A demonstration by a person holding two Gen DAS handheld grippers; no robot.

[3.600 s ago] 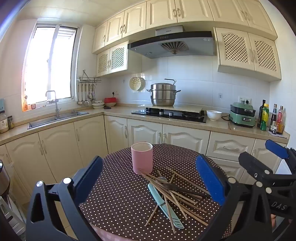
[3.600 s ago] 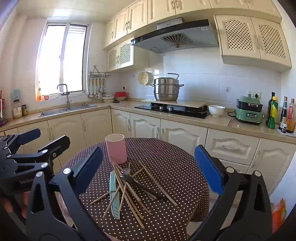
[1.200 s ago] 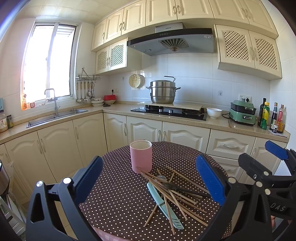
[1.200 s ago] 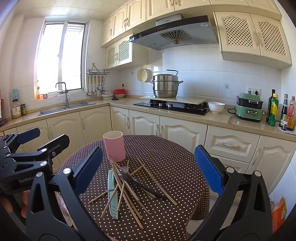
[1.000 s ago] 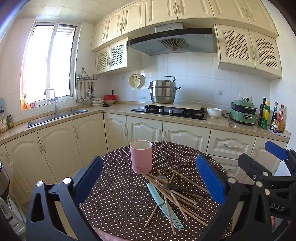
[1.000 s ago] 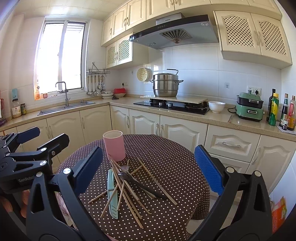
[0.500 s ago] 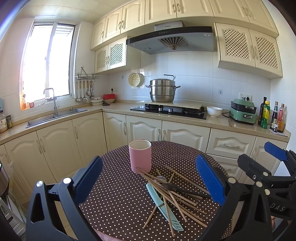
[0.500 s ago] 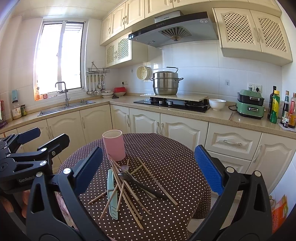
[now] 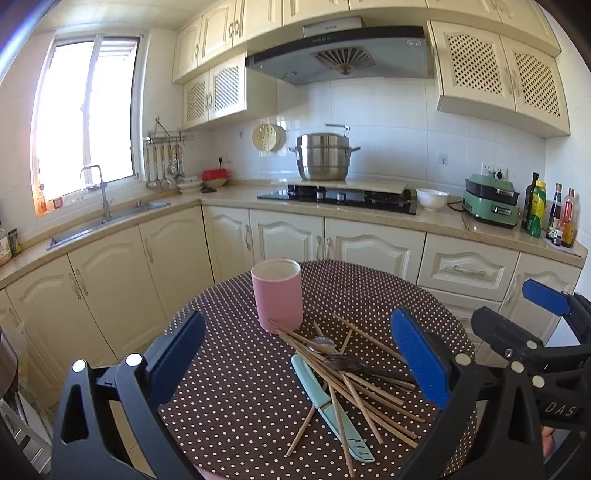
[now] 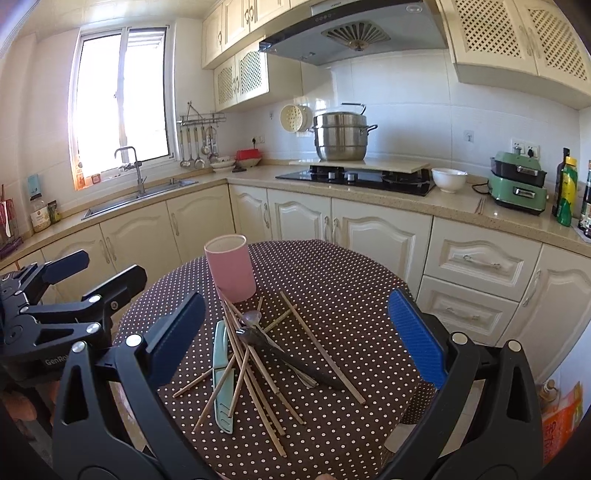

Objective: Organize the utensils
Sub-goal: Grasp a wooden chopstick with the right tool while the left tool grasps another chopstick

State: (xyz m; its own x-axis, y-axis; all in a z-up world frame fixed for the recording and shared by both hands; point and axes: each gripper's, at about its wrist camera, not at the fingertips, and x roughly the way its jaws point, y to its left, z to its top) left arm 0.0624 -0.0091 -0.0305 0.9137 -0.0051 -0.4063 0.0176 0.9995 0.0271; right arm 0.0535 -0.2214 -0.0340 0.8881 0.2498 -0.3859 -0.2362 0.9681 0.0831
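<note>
The room is a cream-coloured kitchen: wall cabinets (image 9: pixel 229 33) run along the top, base cabinets (image 9: pixel 373 247) below an L-shaped stone counter (image 9: pixel 236 194) that wraps from the far wall round to the left. A bright window (image 9: pixel 88 107) sits on the left above a steel sink (image 9: pixel 110 219) with a tall tap. On the far wall a grey range hood (image 9: pixel 340 55) hangs over a black hob (image 9: pixel 343 195), where a stacked steel steamer pot (image 9: pixel 324 153) stands. To the right along the counter are a white bowl (image 9: pixel 431 198), a green electric cooker (image 9: pixel 491 205) and a group of bottles (image 9: pixel 548 210). Ladles hang from a rail (image 9: pixel 166 162) at the far left corner.

Near the cameras is a round table under a brown cloth with white dots (image 9: pixel 236 373). A pink cup (image 9: pixel 276 293) stands upright on its far-left part. Just near of the cup lies a loose heap of wooden chopsticks (image 9: pixel 354 384), crossed over one another, with a pale green knife (image 9: pixel 328 406), a metal spoon (image 9: pixel 321 343) and a dark-handled fork (image 9: pixel 351 365) mixed in; some stick ends touch the cup's base.

The left gripper (image 9: pixel 295 362) hovers at the table's near edge, its blue-padded fingers spread wide and holding nothing. The right gripper (image 10: pixel 295 332) hovers likewise beside it, jaws wide apart and empty, with the heap between its fingers in its own view.
</note>
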